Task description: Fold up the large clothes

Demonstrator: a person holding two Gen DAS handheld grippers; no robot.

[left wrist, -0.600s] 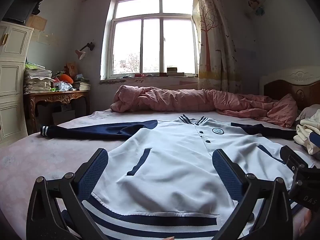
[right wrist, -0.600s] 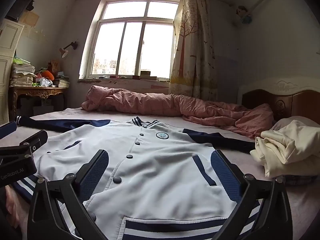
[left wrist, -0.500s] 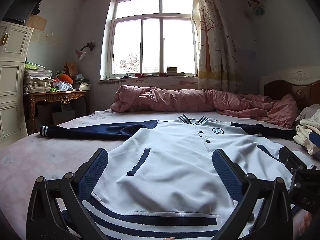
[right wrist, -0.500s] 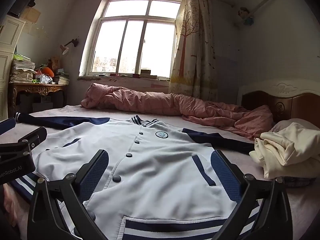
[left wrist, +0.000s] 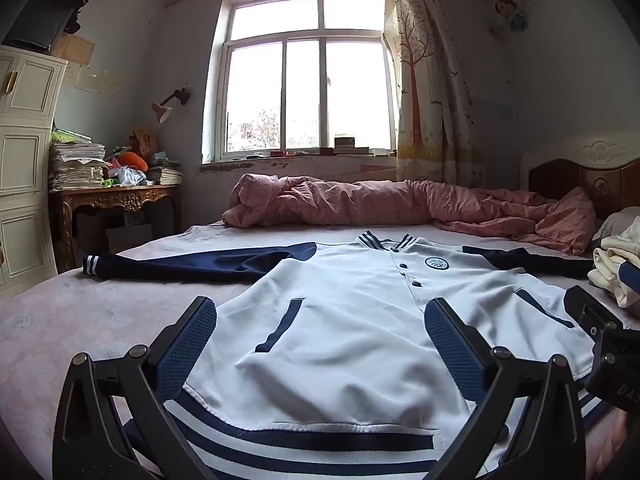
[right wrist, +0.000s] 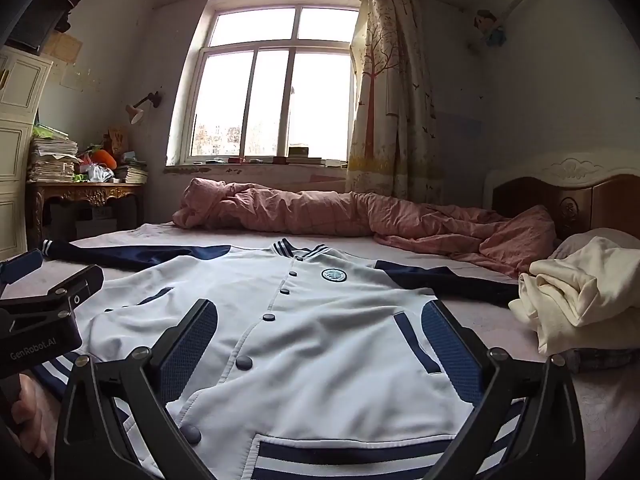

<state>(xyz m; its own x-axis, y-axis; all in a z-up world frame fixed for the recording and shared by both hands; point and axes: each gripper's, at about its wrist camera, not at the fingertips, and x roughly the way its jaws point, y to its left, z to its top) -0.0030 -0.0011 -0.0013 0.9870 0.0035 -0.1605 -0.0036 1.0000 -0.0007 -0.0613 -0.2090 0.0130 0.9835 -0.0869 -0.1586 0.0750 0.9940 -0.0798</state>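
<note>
A white baseball jacket (left wrist: pixel 352 320) (right wrist: pixel 320 320) with navy sleeves, striped hem and snap buttons lies flat, face up, on the bed (left wrist: pixel 80 320), both sleeves spread sideways. My left gripper (left wrist: pixel 320 344) hovers over the jacket's hem on its left half, jaws wide open and nothing between them. Over the hem's right half my right gripper (right wrist: pixel 320 340) stands wide open too, holding nothing. Each gripper shows at the edge of the other's view: the right one (left wrist: pixel 604 340) and the left one (right wrist: pixel 40 312).
A rumpled pink quilt (left wrist: pixel 400 208) lies along the far side of the bed under the window. A cream garment pile (right wrist: pixel 580 292) sits at the right by the headboard (right wrist: pixel 560 200). A cluttered wooden desk (left wrist: pixel 112 200) and white cabinet (left wrist: pixel 24 160) stand left.
The right wrist view has shifted a little, and the left gripper sits slightly lower in it. The jacket and both grippers' wide jaws are unchanged.
</note>
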